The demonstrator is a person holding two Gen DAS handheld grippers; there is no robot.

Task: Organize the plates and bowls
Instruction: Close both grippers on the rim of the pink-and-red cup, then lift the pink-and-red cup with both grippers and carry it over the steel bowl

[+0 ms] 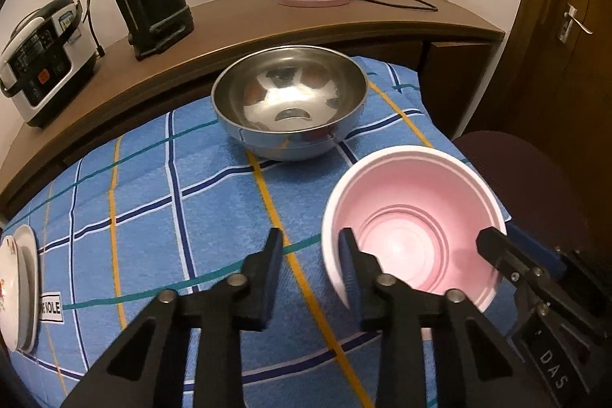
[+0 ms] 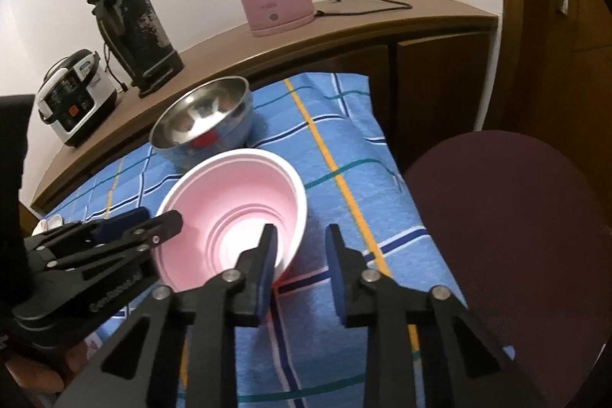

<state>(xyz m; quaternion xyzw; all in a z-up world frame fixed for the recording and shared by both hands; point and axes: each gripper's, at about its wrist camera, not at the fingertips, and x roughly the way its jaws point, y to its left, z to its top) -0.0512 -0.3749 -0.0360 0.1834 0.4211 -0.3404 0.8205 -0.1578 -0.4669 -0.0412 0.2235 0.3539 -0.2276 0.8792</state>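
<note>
Both tongs stood apart at the pink bowl [image 1: 415, 228], which sat tilted on the blue checked cloth [image 1: 153, 217] near its right edge. Left tongs [image 1: 311, 255] were released, one finger [image 1: 350, 255] inside the rim, the other outside over cloth. Right tongs [image 2: 302, 255] gaped likewise, straddling the opposite rim without clenching. Behind stood the steel bowl [image 1: 288, 102]. Stacked plates [image 1: 19, 289] lay cut off at the left edge.
</note>
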